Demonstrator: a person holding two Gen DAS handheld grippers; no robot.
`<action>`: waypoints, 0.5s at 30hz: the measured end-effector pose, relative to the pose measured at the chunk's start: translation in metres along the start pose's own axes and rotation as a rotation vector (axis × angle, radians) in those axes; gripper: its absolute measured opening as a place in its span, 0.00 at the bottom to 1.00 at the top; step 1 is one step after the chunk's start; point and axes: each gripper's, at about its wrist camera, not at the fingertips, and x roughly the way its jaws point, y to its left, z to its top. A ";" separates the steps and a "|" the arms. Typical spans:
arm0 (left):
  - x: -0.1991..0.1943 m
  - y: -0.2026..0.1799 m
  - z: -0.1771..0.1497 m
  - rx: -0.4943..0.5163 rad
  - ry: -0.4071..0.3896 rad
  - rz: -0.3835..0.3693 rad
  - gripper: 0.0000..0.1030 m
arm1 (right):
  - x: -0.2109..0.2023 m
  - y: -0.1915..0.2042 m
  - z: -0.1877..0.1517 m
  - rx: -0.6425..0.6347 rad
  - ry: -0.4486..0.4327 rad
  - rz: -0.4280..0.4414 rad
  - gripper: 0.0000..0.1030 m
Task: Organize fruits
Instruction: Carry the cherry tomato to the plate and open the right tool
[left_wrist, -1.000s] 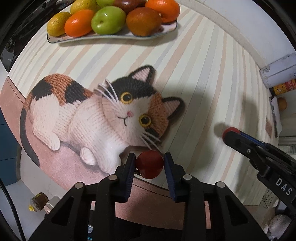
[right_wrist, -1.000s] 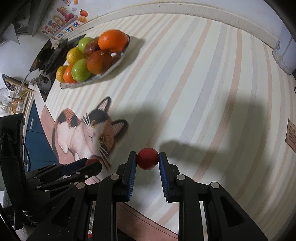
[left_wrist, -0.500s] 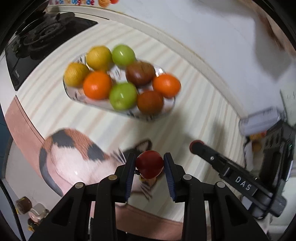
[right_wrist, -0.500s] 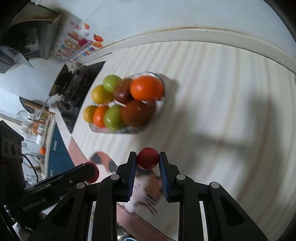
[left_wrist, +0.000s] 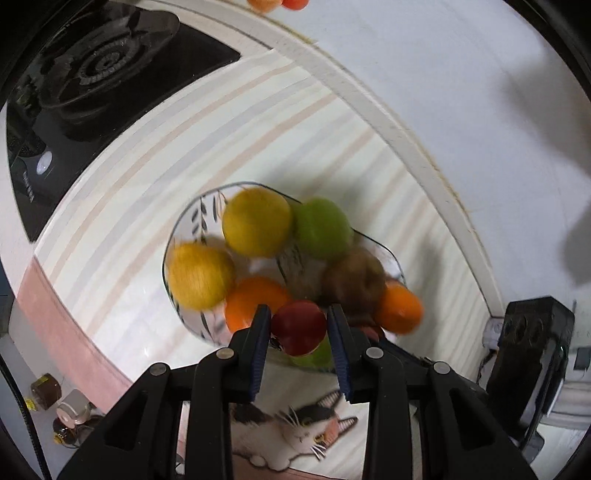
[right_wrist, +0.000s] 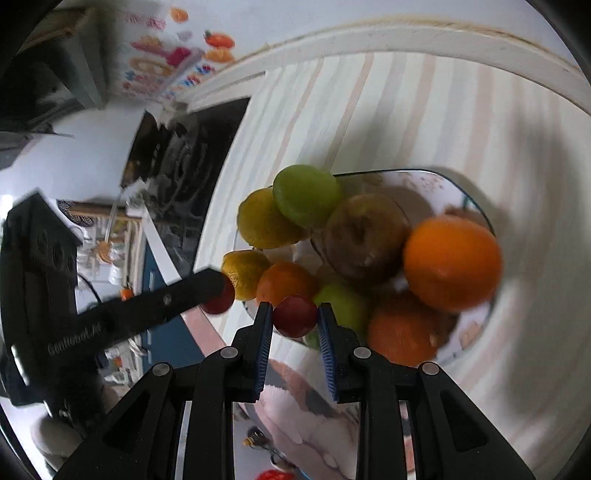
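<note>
Delivery step in hand: left hand-held gripper and right hand-held gripper each clench a small red fruit over the near rim of the crowded plate, so next comes a gentle lowering into a free gap.

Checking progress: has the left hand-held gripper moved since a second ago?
Yes. The left hand-held gripper left the cat picture and now hangs over the fruit plate.

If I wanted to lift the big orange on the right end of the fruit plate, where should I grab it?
Take the big orange across its widest middle, coming from above. It sits highest on the plate, its top clear. The brown fruit crowds one side, so close the pads on the free sides, toward the rim and toward you.
</note>
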 end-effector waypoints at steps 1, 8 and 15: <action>0.004 0.001 0.006 -0.001 0.013 0.004 0.28 | 0.004 0.001 0.004 0.001 0.004 -0.007 0.27; 0.020 0.002 0.024 0.006 0.072 0.038 0.39 | -0.005 0.005 0.013 -0.015 -0.025 -0.101 0.69; 0.002 0.001 0.012 0.056 0.011 0.146 0.81 | -0.044 0.012 -0.003 -0.129 -0.099 -0.342 0.88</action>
